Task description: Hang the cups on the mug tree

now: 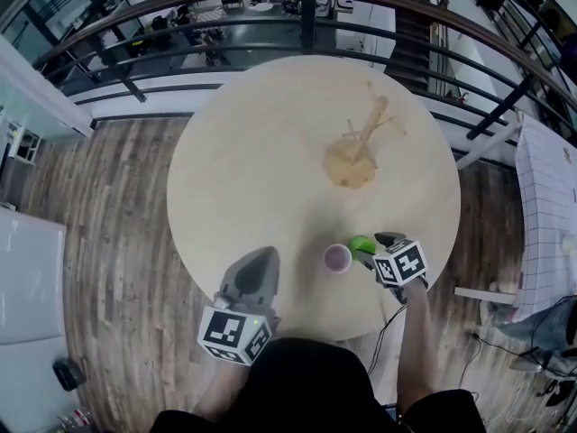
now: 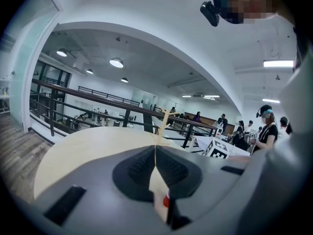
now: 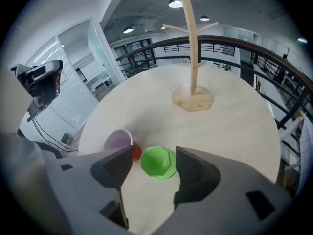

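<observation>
1. Head view shows the mug tree (image 1: 363, 142) bare, so no cup is hung yet.
2. Green cup (image 3: 158, 162) and pink cup (image 3: 119, 142) sit on the table (image 1: 252, 170).
3. Right gripper (image 3: 154, 177) jaws stand wide apart around the green cup without pressing it; left gripper (image 2: 155, 163) is closed and empty.

one round pale wooden table (image 1: 261, 152). one light wooden mug tree with a flat base (image 1: 356, 152). two cups can be counted for sure: one bright green plastic cup (image 1: 362, 244) and one pale pink cup with a white rim (image 1: 337, 258). one small red thing (image 3: 136, 152) shows between them, mostly hidden, so whether it makes a third cup cannot be told. two grey two-jaw grippers: one left gripper (image 2: 155, 155) and one right gripper (image 3: 154, 161). two cubes with black-and-white square markers, one cube on the left (image 1: 235, 331) and one cube on the right (image 1: 400, 262).
</observation>
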